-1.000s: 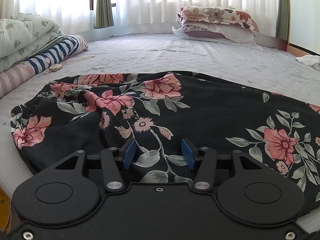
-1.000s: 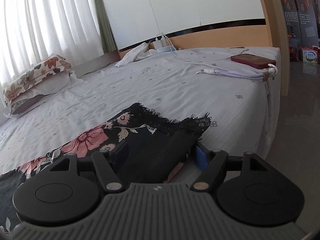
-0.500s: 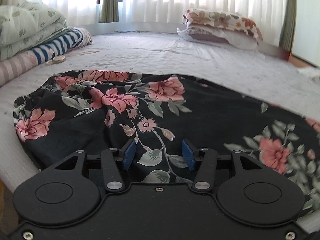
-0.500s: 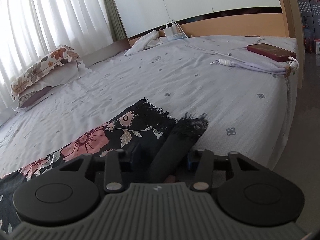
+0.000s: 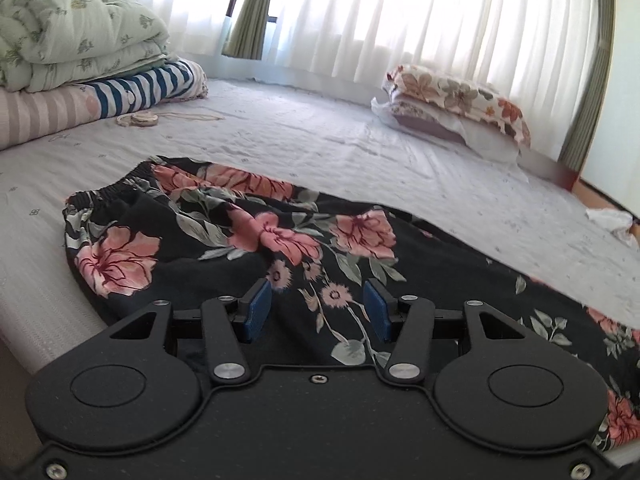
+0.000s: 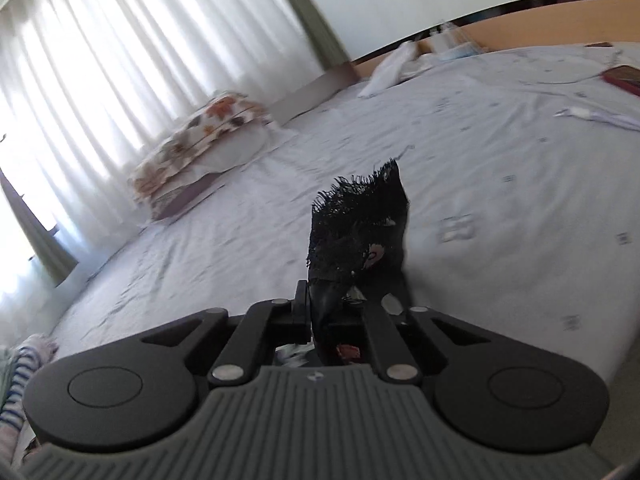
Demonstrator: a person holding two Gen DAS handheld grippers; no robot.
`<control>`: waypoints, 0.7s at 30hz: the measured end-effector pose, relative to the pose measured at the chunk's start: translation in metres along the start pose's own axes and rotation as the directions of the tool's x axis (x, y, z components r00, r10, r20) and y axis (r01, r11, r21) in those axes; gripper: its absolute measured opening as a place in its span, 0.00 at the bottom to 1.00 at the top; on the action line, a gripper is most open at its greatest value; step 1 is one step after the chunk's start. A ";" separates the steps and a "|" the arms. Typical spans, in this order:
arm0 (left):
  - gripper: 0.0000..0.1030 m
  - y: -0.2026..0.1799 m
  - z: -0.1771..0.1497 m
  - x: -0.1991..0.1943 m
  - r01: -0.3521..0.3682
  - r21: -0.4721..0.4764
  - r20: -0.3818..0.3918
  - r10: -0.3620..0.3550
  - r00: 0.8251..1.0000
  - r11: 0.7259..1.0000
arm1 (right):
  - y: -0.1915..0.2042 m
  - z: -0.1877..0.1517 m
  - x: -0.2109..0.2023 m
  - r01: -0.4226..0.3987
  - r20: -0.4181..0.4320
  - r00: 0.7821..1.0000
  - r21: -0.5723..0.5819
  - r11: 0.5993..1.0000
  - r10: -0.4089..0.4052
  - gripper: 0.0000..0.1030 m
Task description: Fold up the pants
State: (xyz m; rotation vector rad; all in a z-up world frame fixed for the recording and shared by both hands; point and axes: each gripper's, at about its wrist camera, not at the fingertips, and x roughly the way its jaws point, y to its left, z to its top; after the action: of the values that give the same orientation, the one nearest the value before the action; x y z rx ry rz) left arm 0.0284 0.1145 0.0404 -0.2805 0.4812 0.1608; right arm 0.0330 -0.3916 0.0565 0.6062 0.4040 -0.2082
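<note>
- Since a second ago: fringed leg hem of the pants lifted off the bed, now standing up clenched in the jaws of the right gripper, which were spread wide around the flat hem before.
- Left gripper unchanged, jaws parted over the floral cloth, gripping nothing.
- Pants laid flat along the near edge of the bed, long axis running left to right, elastic waistband at the left end, legs stretching away to the right.
</note>
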 end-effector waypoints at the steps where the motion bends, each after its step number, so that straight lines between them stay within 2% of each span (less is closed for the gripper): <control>1: 0.48 0.004 -0.001 -0.003 0.001 -0.012 0.013 0.000 1.000 1.000 | 0.022 -0.008 0.006 -0.046 -0.030 0.999 -0.021 0.999 0.046 0.07; 4: 0.49 0.013 0.000 -0.007 0.008 -0.030 0.038 -0.006 0.999 1.000 | 0.089 -0.041 0.025 -0.186 -0.131 0.976 -0.083 0.979 0.175 0.07; 6: 0.49 0.018 0.001 -0.008 0.007 -0.033 0.048 -0.006 0.999 0.999 | 0.134 -0.073 0.038 -0.270 -0.217 0.946 -0.125 0.955 0.239 0.07; 9: 0.49 0.027 0.001 -0.008 0.006 -0.034 0.057 -0.004 0.998 0.999 | 0.186 -0.122 0.054 -0.346 -0.332 0.902 -0.182 0.920 0.274 0.07; 13: 0.49 0.035 0.006 -0.004 -0.006 -0.087 0.041 0.010 0.999 0.996 | 0.219 -0.169 0.059 -0.395 -0.415 0.861 -0.187 0.899 0.292 0.07; 15: 0.49 0.037 0.008 -0.002 0.015 -0.102 0.046 -0.010 0.999 0.995 | 0.228 -0.183 0.058 -0.397 -0.426 0.859 -0.211 0.893 0.282 0.07; 19: 0.51 0.033 0.007 0.000 0.002 -0.043 0.062 0.000 0.998 0.999 | 0.230 -0.199 0.053 -0.401 -0.428 0.858 -0.215 0.891 0.283 0.07; 21: 0.51 0.034 0.005 0.003 0.004 -0.047 0.050 -0.001 0.999 0.999 | 0.231 -0.201 0.052 -0.402 -0.420 0.862 -0.230 0.886 0.282 0.07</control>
State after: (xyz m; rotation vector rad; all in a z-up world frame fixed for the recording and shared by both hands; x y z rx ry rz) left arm 0.0257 0.1486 0.0360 -0.3225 0.4277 0.1767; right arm 0.0893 -0.0907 0.0020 0.3932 0.6758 0.3249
